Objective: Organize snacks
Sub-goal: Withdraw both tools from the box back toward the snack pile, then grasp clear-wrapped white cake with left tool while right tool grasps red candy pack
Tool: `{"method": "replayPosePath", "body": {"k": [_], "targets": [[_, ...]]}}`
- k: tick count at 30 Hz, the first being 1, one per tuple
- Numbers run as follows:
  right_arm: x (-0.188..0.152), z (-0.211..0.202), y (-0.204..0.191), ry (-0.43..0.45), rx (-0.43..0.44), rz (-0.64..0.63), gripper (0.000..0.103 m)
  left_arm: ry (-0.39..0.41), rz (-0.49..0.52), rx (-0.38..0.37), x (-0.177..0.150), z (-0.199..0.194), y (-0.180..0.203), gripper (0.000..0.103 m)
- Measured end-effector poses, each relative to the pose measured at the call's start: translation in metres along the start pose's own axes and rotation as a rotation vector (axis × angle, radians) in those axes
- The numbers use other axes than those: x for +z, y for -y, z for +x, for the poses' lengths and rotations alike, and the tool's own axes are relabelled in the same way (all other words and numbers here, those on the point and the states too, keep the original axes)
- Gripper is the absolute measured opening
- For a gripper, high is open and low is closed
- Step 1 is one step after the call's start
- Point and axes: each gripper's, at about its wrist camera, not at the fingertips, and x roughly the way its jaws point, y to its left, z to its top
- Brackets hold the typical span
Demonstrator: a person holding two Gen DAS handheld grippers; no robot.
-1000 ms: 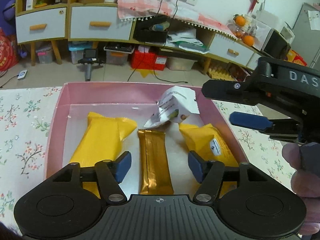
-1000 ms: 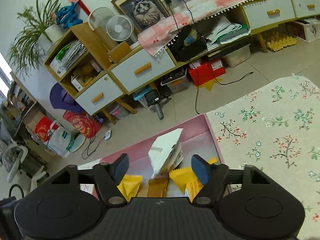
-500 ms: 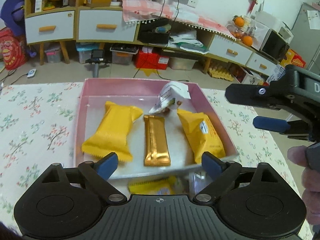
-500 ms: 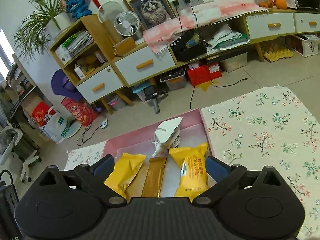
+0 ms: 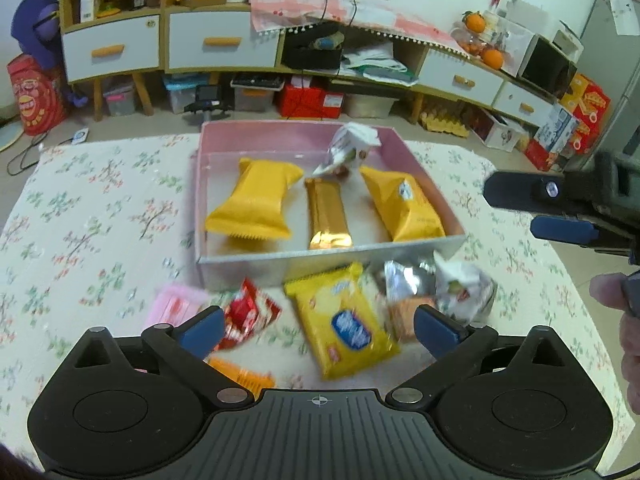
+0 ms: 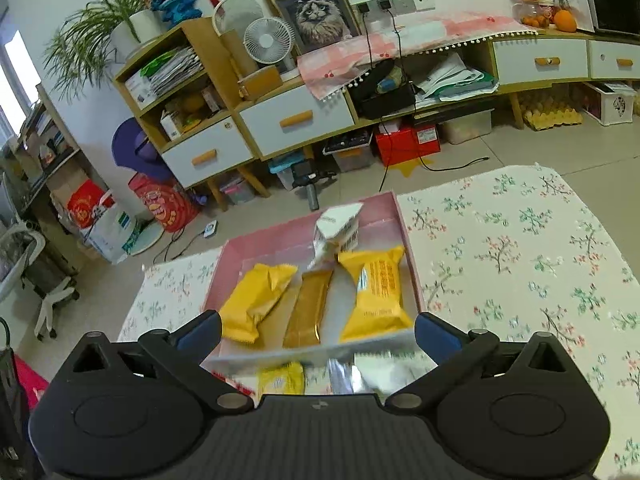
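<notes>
A pink box [image 5: 296,136] on the flowered tablecloth holds two yellow packets [image 5: 256,200] [image 5: 404,208], a gold bar [image 5: 326,214] between them and a white packet [image 5: 348,148] leaning on the far wall. Loose snacks lie before the box: a yellow packet with a blue logo [image 5: 340,320], a red wrapper [image 5: 248,314], a pink packet [image 5: 172,304] and silver wrappers [image 5: 404,280]. My left gripper [image 5: 320,330] hovers over these, jaws opening wide, nothing between them. My right gripper [image 6: 319,332], also opening and empty, faces the box [image 6: 280,236] from its near side.
The right gripper [image 5: 536,214] shows at the right edge of the left wrist view, with a hand below it. Beyond the table's far edge are the floor, low drawers and shelves. Bare tablecloth [image 6: 520,240] lies right of the box.
Both grippers have drawn back from the box and up, and their jaws have spread wide. The loose snacks in front of the box have come into view.
</notes>
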Motion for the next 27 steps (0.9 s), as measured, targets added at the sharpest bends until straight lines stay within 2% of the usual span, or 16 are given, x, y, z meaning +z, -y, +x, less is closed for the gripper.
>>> {"method": "replayPosePath", "body": {"k": [4,9,14,27], "targets": [[-0.021,-0.007,-0.001,0.010,-0.010,-0.077,0.077,-0.003,0.011,0.020,-0.017,-0.006,-0.005,0.101],[-0.044,-0.017,-0.008,0.032,-0.025,-0.233,0.077,-0.002,0.101,0.041,-0.036,-0.015,-0.005,0.101],[-0.065,-0.022,-0.009,0.028,-0.021,-0.343,0.077,-0.017,0.148,0.056,-0.057,-0.023,-0.011,0.101],[-0.113,-0.018,-0.043,-0.053,0.095,-0.672,0.077,-0.122,0.207,0.047,-0.102,-0.026,-0.014,0.101]]}}
